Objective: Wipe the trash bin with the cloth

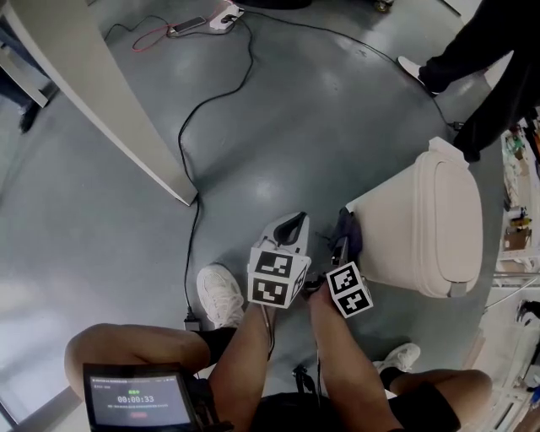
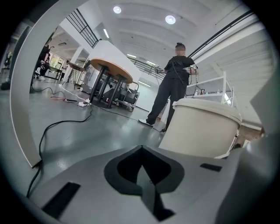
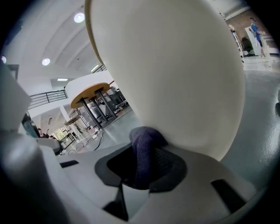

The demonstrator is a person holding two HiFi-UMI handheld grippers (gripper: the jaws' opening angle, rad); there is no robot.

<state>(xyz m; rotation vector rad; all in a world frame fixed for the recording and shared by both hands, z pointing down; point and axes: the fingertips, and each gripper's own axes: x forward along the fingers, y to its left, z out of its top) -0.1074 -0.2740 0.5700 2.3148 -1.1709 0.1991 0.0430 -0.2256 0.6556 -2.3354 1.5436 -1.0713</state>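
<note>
A cream trash bin with a closed lid stands on the grey floor at the right of the head view. My right gripper is shut on a dark purple cloth, and the cloth presses against the bin's side wall. In the right gripper view the cloth bulges from between the jaws against the bin. My left gripper hangs just left of the right one with its jaws shut on nothing. From it the bin shows ahead at the right.
A white panel slants across the floor at the left. A black cable runs from a power strip to a plug near my white shoe. A person in black stands behind the bin. Shelving is at the right.
</note>
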